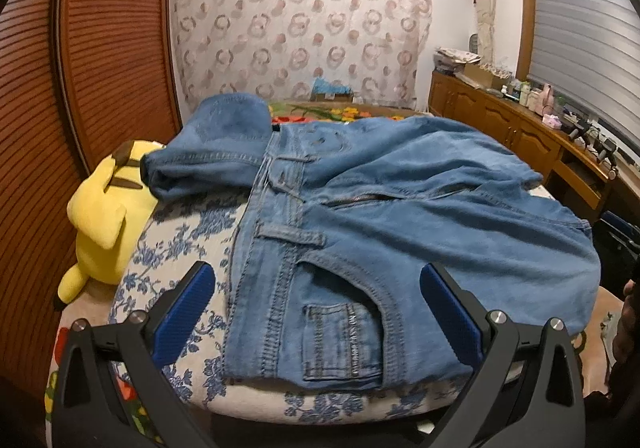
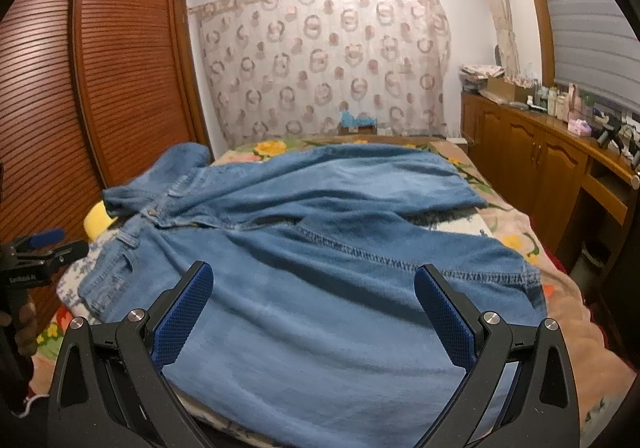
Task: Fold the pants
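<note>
Left wrist view — jeans [image 1: 400, 207] spread just ahead of gaping left gripper [image 1: 316, 276].

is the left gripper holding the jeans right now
No, the left gripper is open, its blue fingers spread above the jeans without pinching any fabric.

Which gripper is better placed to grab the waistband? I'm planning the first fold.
Probably the left. The left gripper hangs open right over the jeans at the waistband and front pocket. The right gripper, also open, faces only plain leg fabric.
</note>
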